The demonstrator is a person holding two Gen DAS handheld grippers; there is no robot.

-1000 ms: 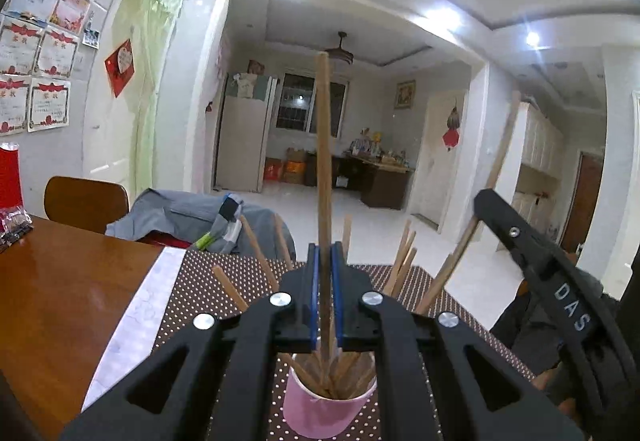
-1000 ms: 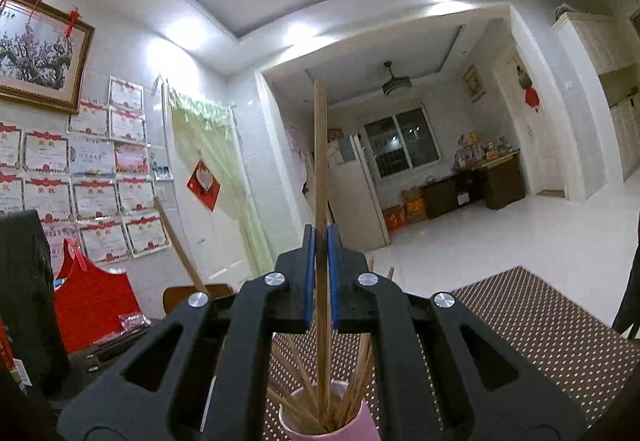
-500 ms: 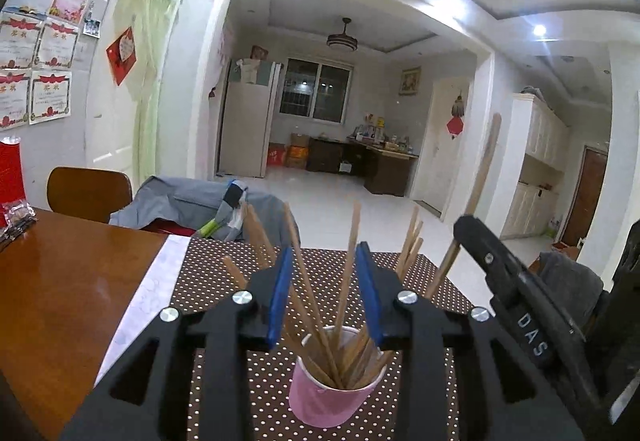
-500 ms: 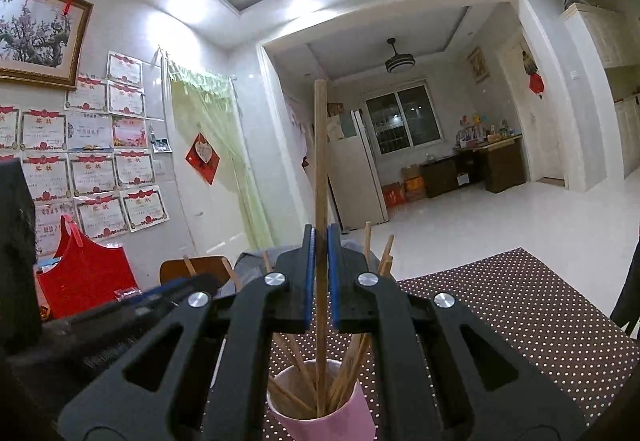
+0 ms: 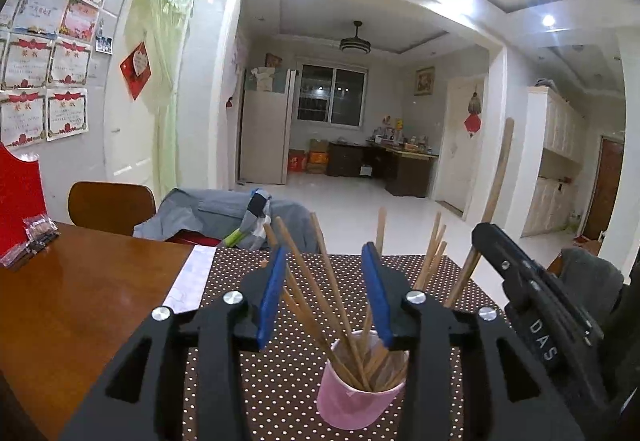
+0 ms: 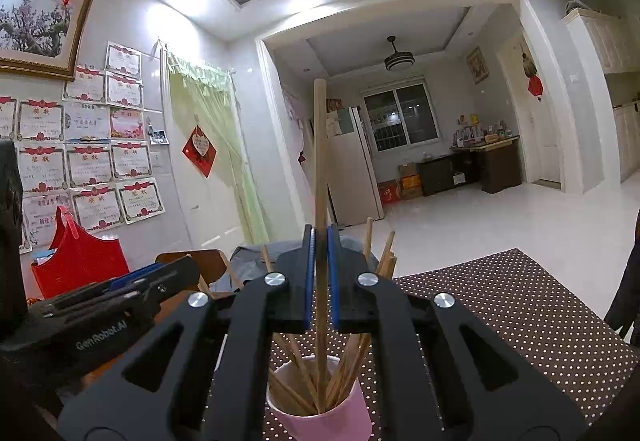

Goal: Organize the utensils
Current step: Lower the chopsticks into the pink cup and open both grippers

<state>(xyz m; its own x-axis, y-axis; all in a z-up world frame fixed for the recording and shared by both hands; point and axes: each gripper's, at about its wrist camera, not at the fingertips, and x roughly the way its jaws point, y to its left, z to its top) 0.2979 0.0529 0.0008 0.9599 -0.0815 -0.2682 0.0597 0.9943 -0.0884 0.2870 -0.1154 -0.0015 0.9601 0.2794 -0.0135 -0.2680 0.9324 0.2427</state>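
Note:
A pink cup [image 5: 354,399] [image 6: 328,417] stands on the brown dotted mat [image 5: 280,369] and holds several wooden chopsticks [image 5: 320,281]. My left gripper [image 5: 326,261] hangs just above the cup; its jaws are opening, and the chopsticks between the blue pads stand loose without being pressed. My right gripper [image 6: 320,237] is shut on one upright chopstick [image 6: 320,161] whose lower end sits in the cup. In the left wrist view the right gripper [image 5: 532,293] is at the right, with that chopstick [image 5: 498,177] rising from it.
A glossy wooden table [image 5: 60,301] lies left of the mat, with a white paper strip [image 5: 188,281] along the mat's edge. A red bag [image 6: 78,257] and small packets [image 5: 34,233] sit at the table's far left. A chair with grey clothes [image 5: 224,213] stands behind.
My left gripper let go of its chopstick, which dropped into the cup, and the jaws have spread apart. The right gripper lowered its chopstick a little further into the cup.

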